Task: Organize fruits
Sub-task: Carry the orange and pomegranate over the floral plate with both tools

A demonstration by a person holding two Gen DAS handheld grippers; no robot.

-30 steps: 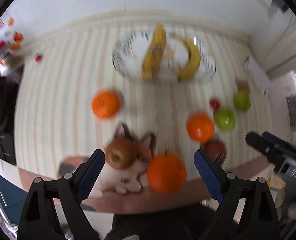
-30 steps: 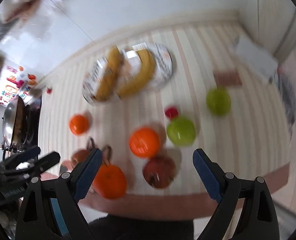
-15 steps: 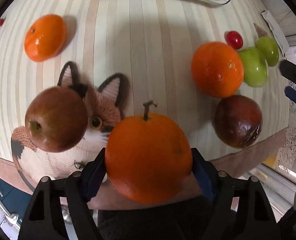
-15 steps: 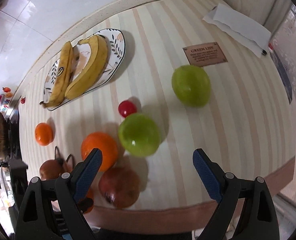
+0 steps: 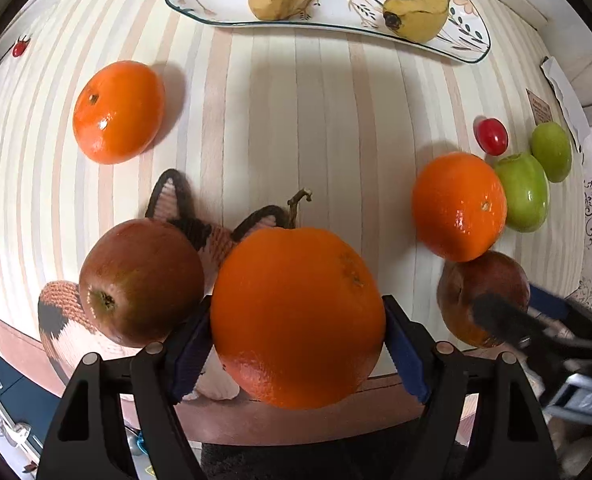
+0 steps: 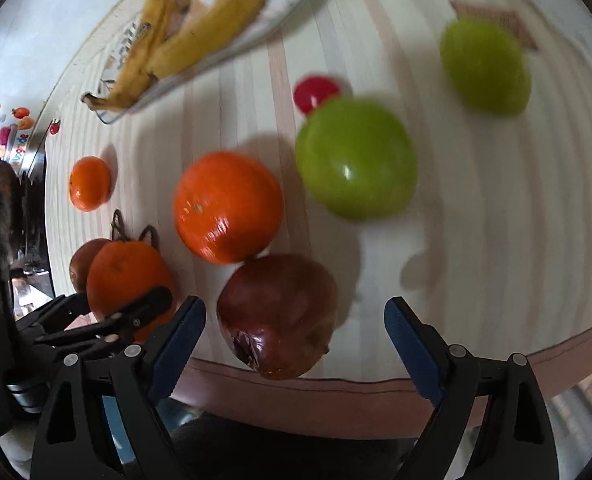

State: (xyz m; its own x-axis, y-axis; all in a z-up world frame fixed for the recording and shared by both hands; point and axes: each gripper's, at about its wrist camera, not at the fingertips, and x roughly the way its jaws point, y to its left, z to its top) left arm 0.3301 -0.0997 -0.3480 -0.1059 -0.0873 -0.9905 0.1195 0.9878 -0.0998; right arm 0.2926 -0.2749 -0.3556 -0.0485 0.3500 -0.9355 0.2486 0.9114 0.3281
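Striped wooden tabletop carries scattered fruit; large stemmed round orange at six o'clock sits clamped in left gripper; right gripper spread wide around dark red apple; only yellow bananas occupy patterned plate at twelve; sorting barely begun, I reckon.

Cat-shaped mat: largely covered by the stemmed orange and a red apple.
Bananas and plate: cut off by the upper edge, left wrist view.
Right claw: motion-blurred there, hiding part of the dark red fruit.
Green apples, right wrist view: blurred.
Brown label: text unreadable.
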